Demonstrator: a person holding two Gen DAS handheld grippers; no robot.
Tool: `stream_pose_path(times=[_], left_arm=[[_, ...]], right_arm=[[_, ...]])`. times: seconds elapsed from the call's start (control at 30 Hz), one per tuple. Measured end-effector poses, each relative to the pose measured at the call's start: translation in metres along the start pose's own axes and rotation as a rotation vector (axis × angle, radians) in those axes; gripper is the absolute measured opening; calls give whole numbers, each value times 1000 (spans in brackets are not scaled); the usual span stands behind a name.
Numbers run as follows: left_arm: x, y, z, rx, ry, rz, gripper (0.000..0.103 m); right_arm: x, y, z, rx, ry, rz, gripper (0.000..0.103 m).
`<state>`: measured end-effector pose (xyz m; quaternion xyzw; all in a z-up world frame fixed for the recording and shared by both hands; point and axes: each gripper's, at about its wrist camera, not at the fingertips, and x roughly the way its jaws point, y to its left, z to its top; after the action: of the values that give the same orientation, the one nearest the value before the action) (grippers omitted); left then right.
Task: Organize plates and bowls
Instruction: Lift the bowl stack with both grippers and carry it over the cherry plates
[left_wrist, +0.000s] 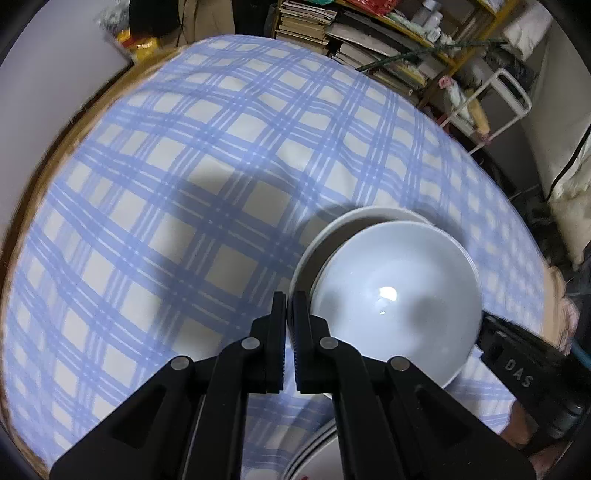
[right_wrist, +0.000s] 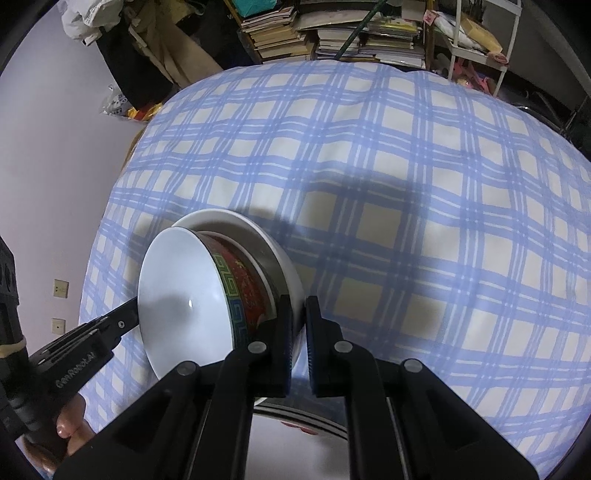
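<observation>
On the checked cloth (right_wrist: 406, 184), a red-patterned, white-lined bowl (right_wrist: 181, 295).

The left gripper (left_wrist: 287, 306) has its two black fingers pressed nearly together, only a thin slit between the pads. The right gripper (right_wrist: 298, 314) shows a narrow gap between its fingers. Seen from the right wrist camera, the left gripper (right_wrist: 122, 321) reaches in from the lower left, held by a hand (right_wrist: 70, 424) whose fingertips wrap the handle
</observation>
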<state>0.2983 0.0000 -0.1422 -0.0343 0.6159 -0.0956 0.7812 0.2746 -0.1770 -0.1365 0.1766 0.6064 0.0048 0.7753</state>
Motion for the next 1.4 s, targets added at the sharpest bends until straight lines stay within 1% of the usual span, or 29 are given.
stream_pose_path(times=[0.07, 0.2, 0.3, 0.4, 0.47, 0.57, 0.77, 0.9, 1.07, 1.2, 1.27, 1.4], left_arm=[[0, -4, -2, 13, -10, 32, 2], [-1, 0, 0, -4, 6, 11, 1], [-2, -2, 0, 34, 14, 18, 1], [-5, -4, 0, 39, 7, 24, 1], [-8, -3, 1, 32, 7, 15, 1], [-9, 4, 5, -18, 31, -13, 0], [-17, 0, 3, -28, 36, 0, 0], [-28, -7, 6, -6, 20, 30, 0], [-48, -9, 7, -2, -4, 26, 0], [-63, -14, 4, 18, -16, 37, 0], [-71, -15, 1, 11, -15, 30, 0], [-91, -23, -11, 21, -30, 43, 0]], right_arm=[[0, 3, 0, -9, -1, -12, 11], [-2, 4, -2, -2, -16, -16, 10], [-5, 8, -4, -21, -34, -26, 11], [-4, 3, -3, 6, -32, -15, 11], [-6, 3, -1, 20, -30, -11, 11], [-8, 4, 2, 21, -23, -11, 11], [-12, 2, 3, 32, -16, 5, 11], [-19, 1, 5, 47, -15, 26, 11], [-36, 3, 5, 48, -32, 42, 11], [-51, 6, 1, 45, -38, 44, 11], [-61, 8, -3, 38, -44, 41, 11], [-81, 9, -12, 29, -56, 40, 11]])
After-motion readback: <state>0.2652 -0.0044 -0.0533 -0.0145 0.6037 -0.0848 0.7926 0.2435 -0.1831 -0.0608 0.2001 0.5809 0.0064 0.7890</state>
